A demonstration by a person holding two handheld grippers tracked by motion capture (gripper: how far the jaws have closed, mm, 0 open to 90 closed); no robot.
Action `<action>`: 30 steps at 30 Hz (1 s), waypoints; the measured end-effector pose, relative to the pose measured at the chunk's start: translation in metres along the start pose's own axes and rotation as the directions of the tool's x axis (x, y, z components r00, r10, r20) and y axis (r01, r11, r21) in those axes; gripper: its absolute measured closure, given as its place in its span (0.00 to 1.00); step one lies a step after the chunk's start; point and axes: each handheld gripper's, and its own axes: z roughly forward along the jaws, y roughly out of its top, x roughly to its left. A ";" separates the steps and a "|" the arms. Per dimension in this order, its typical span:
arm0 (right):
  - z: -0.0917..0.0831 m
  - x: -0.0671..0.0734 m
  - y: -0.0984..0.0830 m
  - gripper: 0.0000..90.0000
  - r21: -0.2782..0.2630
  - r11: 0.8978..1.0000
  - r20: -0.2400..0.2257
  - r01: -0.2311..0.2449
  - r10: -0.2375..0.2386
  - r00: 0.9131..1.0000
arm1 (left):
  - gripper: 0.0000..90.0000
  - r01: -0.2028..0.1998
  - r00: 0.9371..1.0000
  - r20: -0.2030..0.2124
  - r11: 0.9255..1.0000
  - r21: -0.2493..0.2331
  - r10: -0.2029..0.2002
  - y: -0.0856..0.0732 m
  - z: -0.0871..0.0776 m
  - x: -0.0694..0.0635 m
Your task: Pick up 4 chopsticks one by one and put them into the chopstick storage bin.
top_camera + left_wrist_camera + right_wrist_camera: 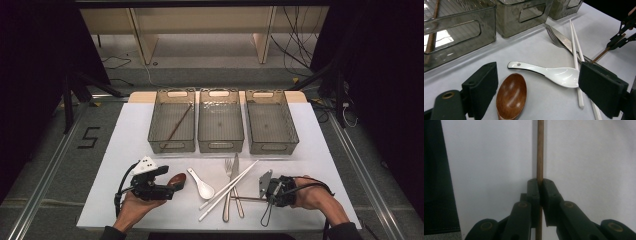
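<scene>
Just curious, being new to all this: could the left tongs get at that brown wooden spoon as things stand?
Probably yes. The left tongs stand open with the wooden spoon lying between the jaws, close to one of them. Nothing covers it; the white spoon lies just beyond, apart from it.

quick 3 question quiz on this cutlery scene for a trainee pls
1. True or false: the right gripper is shut on a brown chopstick.
2. What lies between the open jaws of the left gripper? A) fork B) wooden spoon C) knife
3. Which of the three bins already holds a brown chopstick?

Key
1. True: the jaws pinch the stick.
2. B: the wooden spoon lies between them, untouched, next to the white spoon.
3. The left bin, seen from the high view; its chopstick lies slantwise inside.
</scene>
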 end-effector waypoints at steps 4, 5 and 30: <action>-0.007 0.000 -0.004 0.95 -0.037 0.999 0.002 -0.021 0.022 1.000 | 0.17 0.007 1.000 -0.002 1.000 -0.002 -0.007 0.000 0.000 0.001; -0.010 0.000 -0.005 0.95 -0.054 0.998 0.008 -0.033 0.033 0.999 | 0.17 0.007 1.000 -0.002 1.000 -0.002 -0.007 0.000 0.000 0.001; -0.059 -0.013 0.022 0.95 -0.617 0.609 -0.138 -0.498 0.540 0.831 | 0.17 0.012 1.000 0.029 1.000 -0.008 -0.012 0.004 0.001 -0.008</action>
